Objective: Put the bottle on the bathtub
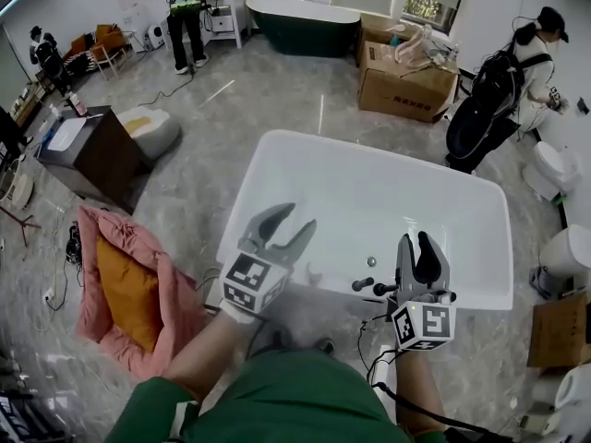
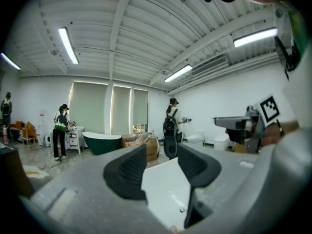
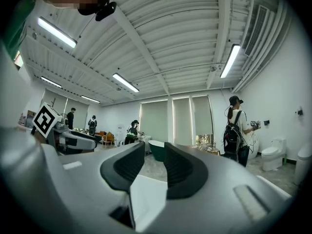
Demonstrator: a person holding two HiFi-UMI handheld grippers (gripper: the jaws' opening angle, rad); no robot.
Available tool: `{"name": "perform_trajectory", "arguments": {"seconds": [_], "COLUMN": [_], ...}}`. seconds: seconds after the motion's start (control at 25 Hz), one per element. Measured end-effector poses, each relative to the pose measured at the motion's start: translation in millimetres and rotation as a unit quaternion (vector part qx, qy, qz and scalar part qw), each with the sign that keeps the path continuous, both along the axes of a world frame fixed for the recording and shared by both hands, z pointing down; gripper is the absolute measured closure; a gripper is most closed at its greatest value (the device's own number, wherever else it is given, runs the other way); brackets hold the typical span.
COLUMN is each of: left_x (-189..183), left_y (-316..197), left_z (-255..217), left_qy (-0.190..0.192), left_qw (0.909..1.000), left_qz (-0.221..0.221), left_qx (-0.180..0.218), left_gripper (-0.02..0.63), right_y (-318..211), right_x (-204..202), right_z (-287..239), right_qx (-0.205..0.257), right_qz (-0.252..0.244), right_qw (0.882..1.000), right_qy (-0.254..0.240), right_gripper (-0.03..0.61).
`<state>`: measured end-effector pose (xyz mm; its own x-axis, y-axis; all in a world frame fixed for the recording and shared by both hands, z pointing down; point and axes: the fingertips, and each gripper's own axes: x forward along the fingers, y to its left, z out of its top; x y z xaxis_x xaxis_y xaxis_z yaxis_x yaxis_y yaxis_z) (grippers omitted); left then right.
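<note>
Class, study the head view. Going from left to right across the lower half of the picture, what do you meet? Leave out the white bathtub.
From the left: pink blanket → left tool → right tool → brown cardboard box.

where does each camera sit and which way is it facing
Head view: on the person's head, looking steeply down at the white rectangular bathtub; green sleeves, left gripper and right gripper show.
Left gripper view: on the left gripper, looking roughly level over that bathtub; its fingers show, apart.
Right gripper view: on the right gripper, tilted up toward the ceiling; its fingers show, narrowly apart.
Shared: both gripper views show the dark green oval bathtub and a person wearing a black backpack.
</note>
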<state>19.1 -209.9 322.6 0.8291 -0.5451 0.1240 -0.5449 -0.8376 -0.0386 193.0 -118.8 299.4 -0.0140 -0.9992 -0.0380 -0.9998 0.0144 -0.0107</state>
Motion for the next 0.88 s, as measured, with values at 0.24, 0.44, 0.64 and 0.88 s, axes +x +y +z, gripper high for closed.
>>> {"name": "perform_trajectory", "arguments": {"seconds": [0.24, 0.44, 0.64, 0.88], "left_x": [6.3, 12.5, 14.5, 14.0], "left_y": [-2.1, 1.2, 2.7, 3.5], "left_z": [-2.6, 4.4, 5.2, 5.6], "left_qy": [-0.002, -0.003, -0.005, -0.006], "left_qw": [1.0000, 1.0000, 1.0000, 0.9999], "left_qz": [-0.002, -0.006, -0.008, -0.008], "left_qx": [0.002, 0.000, -0.002, -0.003], "left_gripper": [0.417, 0.417, 0.417, 0.417], "right_y": [-3.0, -1.4, -1.8, -2.4], "right_x": [5.1, 14.0, 16.0, 15.3], "right_z": [-5.8, 0.7, 0.5, 1.9], "right_qx": [0.006, 0.003, 0.004, 0.003], "right_qz": [-0.005, -0.009, -0.013, -0.014], "right_qw": [1.000, 1.000, 1.000, 1.000], "right_qy": [-0.004, -0.007, -0.009, -0.012], "right_gripper": [0.460, 0.460, 0.460, 0.462]}}
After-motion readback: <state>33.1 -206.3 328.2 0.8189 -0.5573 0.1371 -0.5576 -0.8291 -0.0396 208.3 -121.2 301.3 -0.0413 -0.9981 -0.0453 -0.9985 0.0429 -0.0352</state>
